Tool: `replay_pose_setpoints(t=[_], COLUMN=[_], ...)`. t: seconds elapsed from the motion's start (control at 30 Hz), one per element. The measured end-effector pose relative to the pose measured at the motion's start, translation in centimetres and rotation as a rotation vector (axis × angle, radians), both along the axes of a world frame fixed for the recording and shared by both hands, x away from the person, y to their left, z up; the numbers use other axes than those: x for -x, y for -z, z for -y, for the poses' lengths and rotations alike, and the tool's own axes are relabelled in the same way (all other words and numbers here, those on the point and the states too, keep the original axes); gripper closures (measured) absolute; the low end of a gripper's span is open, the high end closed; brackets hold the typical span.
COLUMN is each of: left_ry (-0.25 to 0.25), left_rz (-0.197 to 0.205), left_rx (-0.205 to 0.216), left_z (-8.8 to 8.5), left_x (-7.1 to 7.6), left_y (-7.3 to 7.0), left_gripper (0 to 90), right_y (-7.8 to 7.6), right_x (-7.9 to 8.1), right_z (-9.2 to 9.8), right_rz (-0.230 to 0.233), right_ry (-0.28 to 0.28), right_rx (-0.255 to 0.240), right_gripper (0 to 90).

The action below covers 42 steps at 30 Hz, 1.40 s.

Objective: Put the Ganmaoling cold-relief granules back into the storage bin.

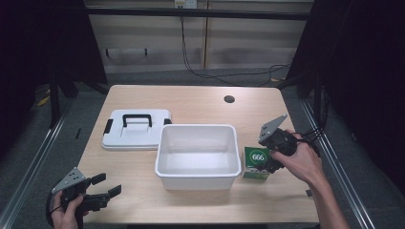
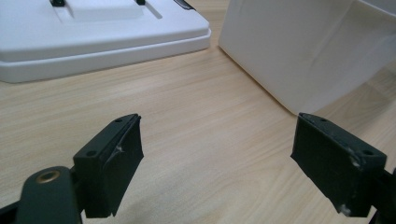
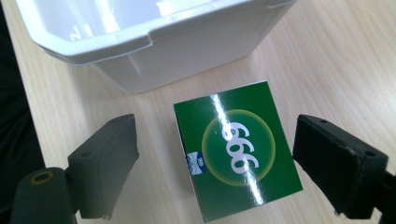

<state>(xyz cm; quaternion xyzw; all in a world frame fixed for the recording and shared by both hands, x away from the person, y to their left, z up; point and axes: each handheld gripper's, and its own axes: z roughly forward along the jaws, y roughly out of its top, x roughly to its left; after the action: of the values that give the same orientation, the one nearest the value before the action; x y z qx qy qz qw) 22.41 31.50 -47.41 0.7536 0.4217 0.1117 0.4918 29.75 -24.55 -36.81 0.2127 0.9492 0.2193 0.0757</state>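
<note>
A green box (image 1: 256,162) printed "666" stands on the table just right of the white bin (image 1: 198,155). My right gripper (image 1: 270,160) hovers over it, open, its jaws spread to either side of the box (image 3: 237,149) without touching it. The bin's rim (image 3: 116,44) lies beyond the box in the right gripper view. My left gripper (image 1: 106,187) rests low at the table's front left corner, open with nothing between its jaws (image 2: 217,163). It points toward the bin's wall (image 2: 303,51) and the lid (image 2: 93,42).
A white lid (image 1: 135,130) with a black handle and black latches lies flat to the left of the bin. A round cable hole (image 1: 229,99) sits near the table's far edge. Bare wood spans the front of the table between the two hands.
</note>
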Motion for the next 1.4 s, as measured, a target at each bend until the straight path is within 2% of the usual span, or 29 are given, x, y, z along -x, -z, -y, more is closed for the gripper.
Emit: replay_pose_setpoints(t=[0.17, 0.2, 0.37, 0.47, 0.5, 0.7, 0.83, 0.93, 1.03, 1.17, 1.27, 1.33, 1.4], left_ry=[0.003, 0.003, 0.008, 0.009, 0.006, 0.006, 0.007, 0.006, 0.01, 0.012, 0.011, 0.014, 0.014], left_rz=[0.001, 0.001, 0.0, 0.002, 0.003, 0.001, -0.001, -0.001, -0.006, -0.003, -0.009, -0.01, -0.01], left_rx=[0.002, 0.002, -0.001, -0.002, -0.001, 0.004, 0.004, 0.006, 0.006, 0.009, 0.012, 0.013, 0.012], left_z=[0.0, 0.0, 0.0, 0.1, 0.0, 0.0, 0.0, 0.0, 0.0, 0.0, 0.0, 0.0, 0.0], left_x=[0.0, 0.0, 0.0, 0.0, 0.0, 0.0, 0.0, 0.0, -0.1, -0.1, -0.1, -0.1, -0.1], left_y=[0.0, 0.0, 0.0, 0.0, 0.0, 0.0, 0.0, 0.0, 0.1, 0.1, 0.1, 0.1, 0.1], left_gripper=[15.8, 15.8, 15.8, 15.8, 15.9, 15.8, 15.9, 15.8, 15.8, 15.8, 15.8, 15.8, 15.8], right_y=[0.1, 0.1, 0.3, 0.7, 0.9, 1.1, 1.5, 2.2, 2.7, 3.0, 3.3, 3.7, 3.9], right_x=[-0.5, -0.8, -1.2, -1.4, -1.6, -2.1, -2.4, -2.8, -3.2, -3.4, -3.5, -3.6, -3.7], right_z=[-0.4, -0.4, -0.6, -0.8, -1.0, -0.8, -0.9, -1.2, -1.3, -1.4, -1.5, -1.4, -1.4], right_rz=[-0.031, -0.039, -0.024, -0.04, -0.069, -0.073, -0.104, -0.098, -0.106, -0.104, -0.107, -0.118, -0.12], right_ry=[-0.036, -0.051, -0.064, -0.079, -0.077, -0.107, -0.137, -0.158, -0.183, -0.185, -0.188, -0.221, -0.223], right_rx=[0.024, 0.053, 0.078, 0.094, 0.114, 0.129, 0.167, 0.229, 0.246, 0.258, 0.282, 0.307, 0.317], right_gripper=[13.6, 13.5, 13.0, 12.3, 11.9, 8.7, 8.7, 8.7, 8.7, 8.8, 8.8, 8.8, 8.8])
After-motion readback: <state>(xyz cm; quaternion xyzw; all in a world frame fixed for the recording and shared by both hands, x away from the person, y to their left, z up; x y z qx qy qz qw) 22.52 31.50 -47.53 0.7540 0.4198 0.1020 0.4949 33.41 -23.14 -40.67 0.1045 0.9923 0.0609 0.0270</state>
